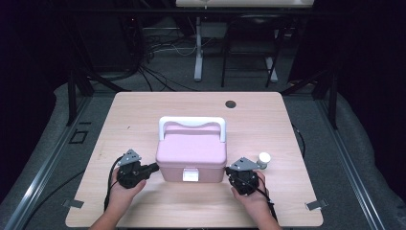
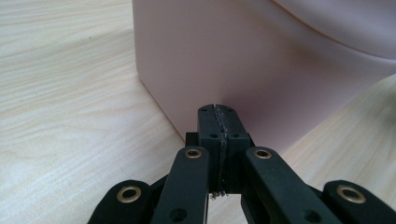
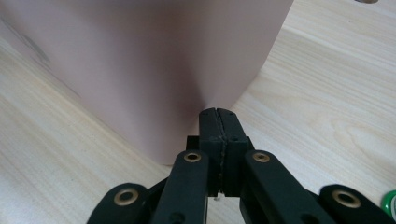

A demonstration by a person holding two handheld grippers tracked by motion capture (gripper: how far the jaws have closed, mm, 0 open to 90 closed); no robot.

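Flanking the pink box (image 1: 192,155) from both sides, the two hand-held grippers sit low on the tabletop (image 1: 143,110), one at each lower corner of the box. The box stands near the middle of the tabletop, lid down, its white handle (image 1: 191,122) folded toward the far side and its white latch (image 1: 190,175) facing the person.

The left hand-held gripper (image 1: 154,166) has its jaws fully together with nothing between them; in the left gripper view its tips (image 2: 218,112) point at the box's side wall close to the base, touching it or very nearly. The right hand-held gripper (image 1: 232,170) is likewise closed on nothing, and in the right gripper view its tips (image 3: 218,114) rest near the box's rounded corner.

With closed jaws set against opposite walls, the likely purpose is to brace or nudge the box between them, steadying it or squaring it up, rather than to grasp any part. The latch looks fastened, so opening would probably come next.

A small white-capped bottle (image 1: 263,158) stands just beyond the right hand-held gripper, apart from the box.
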